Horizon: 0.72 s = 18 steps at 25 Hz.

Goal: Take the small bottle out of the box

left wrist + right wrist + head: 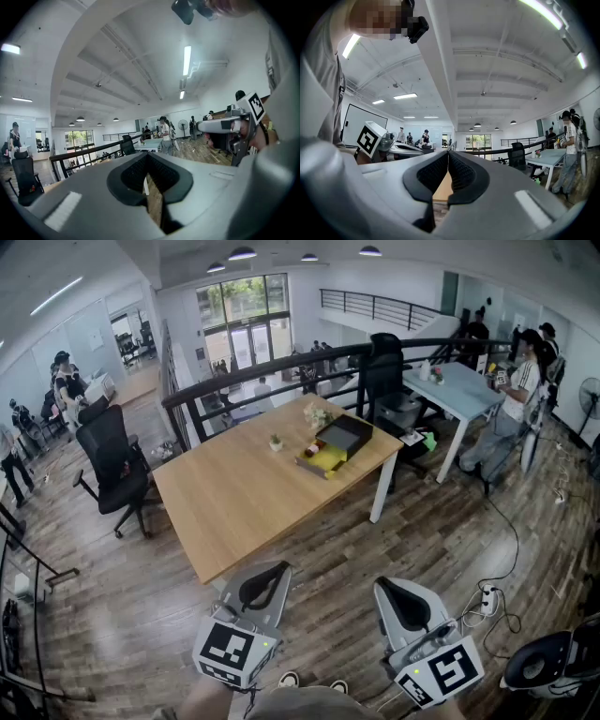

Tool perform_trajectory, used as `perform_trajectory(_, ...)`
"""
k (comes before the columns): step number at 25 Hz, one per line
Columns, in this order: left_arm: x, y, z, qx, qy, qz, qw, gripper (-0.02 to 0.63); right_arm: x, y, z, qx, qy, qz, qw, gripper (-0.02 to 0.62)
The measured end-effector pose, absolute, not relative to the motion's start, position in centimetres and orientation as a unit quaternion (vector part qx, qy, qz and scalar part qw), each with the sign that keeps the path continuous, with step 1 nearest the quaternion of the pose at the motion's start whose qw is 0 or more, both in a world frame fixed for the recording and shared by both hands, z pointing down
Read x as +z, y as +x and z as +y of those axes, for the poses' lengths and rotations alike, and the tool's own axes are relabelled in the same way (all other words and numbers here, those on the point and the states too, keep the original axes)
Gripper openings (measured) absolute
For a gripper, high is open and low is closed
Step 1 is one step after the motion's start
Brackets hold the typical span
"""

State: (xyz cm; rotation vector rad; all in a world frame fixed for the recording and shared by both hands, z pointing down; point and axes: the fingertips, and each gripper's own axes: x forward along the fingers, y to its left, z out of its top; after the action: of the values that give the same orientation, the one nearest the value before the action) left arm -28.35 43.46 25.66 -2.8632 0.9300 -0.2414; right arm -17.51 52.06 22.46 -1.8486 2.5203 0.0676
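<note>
Presently both grippers are held low over the wooden floor (150,596), on the near side of the surface (244,493) and well apart from everything on it.

- Left gripper (274,568) (147,157): jaws pressed together, nothing between them. Tips aim toward the near edge of the surface.
- Right gripper (396,585) (448,153): jaws also closed tip to tip, empty.
- Box (345,434): open, a black tray with a yellow part lying against its near-left side. It sits near the far right edge of the surface. Its long axis runs diagonally, from near-left to far-right in the head view.
- Small bottle (312,448): probably the small reddish-brown item on the left end of the yellow part. It is too small in the head view to tell whether it stands or lies, or which way its long axis points.
- Other things on the surface: a tiny potted plant (276,442) left of the box, and a pale bunch of flowers (317,413) just beyond it.
- Black office chair (112,460) stands off the left end of the surface.
</note>
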Motion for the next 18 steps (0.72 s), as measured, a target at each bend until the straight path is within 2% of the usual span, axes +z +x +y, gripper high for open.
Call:
perform_trajectory(6, 25.8, -26.7, 44.4, -0.081, -0.946, 0.309, 0.059, 0.002, 22.1, -15.5, 53.3, 0.015, -0.590, 0.807, 0.037, 0.012)
perform_trajectory(18, 26.1, -23.3, 46.6, -0.061, -0.942, 0.324, 0.061, 0.002, 24.3, -11.3, 55.3, -0.004, -0.590, 0.807, 0.030, 0.012)
